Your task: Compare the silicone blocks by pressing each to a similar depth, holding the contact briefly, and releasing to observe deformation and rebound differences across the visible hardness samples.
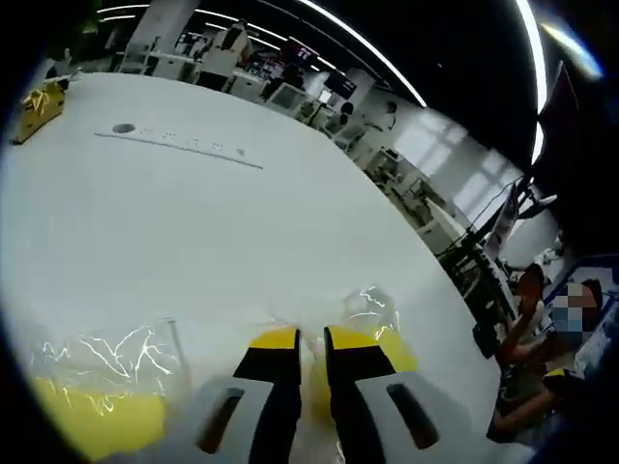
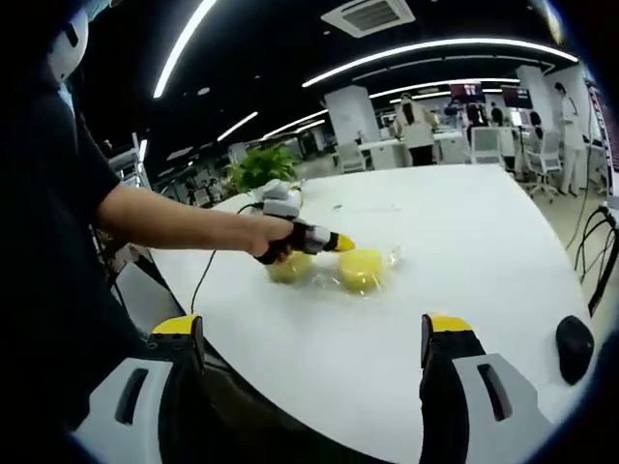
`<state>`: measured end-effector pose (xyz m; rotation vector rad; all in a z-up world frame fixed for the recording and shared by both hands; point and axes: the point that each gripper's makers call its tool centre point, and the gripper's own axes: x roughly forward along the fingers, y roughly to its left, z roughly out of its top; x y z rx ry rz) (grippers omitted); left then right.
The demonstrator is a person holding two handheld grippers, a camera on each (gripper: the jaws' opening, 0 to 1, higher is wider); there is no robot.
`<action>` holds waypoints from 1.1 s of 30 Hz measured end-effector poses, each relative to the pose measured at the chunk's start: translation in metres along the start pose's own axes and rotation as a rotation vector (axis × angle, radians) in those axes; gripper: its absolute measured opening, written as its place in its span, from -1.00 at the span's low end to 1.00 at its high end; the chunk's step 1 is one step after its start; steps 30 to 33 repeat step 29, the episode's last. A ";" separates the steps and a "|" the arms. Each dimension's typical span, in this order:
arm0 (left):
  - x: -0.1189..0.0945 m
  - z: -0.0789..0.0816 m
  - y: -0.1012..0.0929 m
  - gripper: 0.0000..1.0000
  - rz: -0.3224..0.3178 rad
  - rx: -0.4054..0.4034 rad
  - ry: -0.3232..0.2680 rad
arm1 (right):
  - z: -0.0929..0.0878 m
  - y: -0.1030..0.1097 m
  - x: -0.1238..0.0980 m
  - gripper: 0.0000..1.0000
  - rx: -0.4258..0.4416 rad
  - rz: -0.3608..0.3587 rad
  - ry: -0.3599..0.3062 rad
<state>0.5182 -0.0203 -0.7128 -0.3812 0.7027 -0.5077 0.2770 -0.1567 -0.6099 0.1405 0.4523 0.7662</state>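
- Yellow-tipped jaws of the left gripper (image 1: 311, 340) rise from the bottom of the left gripper view, drawn nearly together with only a thin slit between them; whether anything sits in the slit cannot be told.
- Just past and to the right of those tips lies a yellow silicone block (image 1: 382, 343) in crinkled clear wrap, on the white table (image 1: 193, 222).
- Left of the jaws and low in that view sits a second yellow block (image 1: 92, 401), also under clear wrap.
- Far ahead and to the left, a small yellow object (image 1: 39, 106) rests near the table's far edge.
- Wide-set jaws of the right gripper (image 2: 314, 338) frame the right gripper view, standing well apart with nothing between them.
- Ahead of them, a person's hand (image 2: 271, 239) on an outstretched, roughly level arm (image 2: 174, 224) holds the left gripper (image 2: 338, 244), its yellow tip just above and between the two wrapped blocks (image 2: 362, 268), (image 2: 290, 266).
- Beyond the right jaw, a dark object (image 2: 574, 348) lies near the table's edge.
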 end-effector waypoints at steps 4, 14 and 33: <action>-0.017 0.002 0.000 -0.57 0.020 0.023 -0.009 | 0.002 0.000 0.003 0.72 0.002 -0.001 -0.004; -0.060 0.034 -0.030 -0.07 -0.094 0.229 -0.110 | 0.004 0.007 0.016 0.72 -0.031 0.018 0.013; -0.161 0.038 -0.040 0.98 -0.222 0.607 -0.149 | -0.001 0.008 0.018 0.80 -0.111 -0.013 0.065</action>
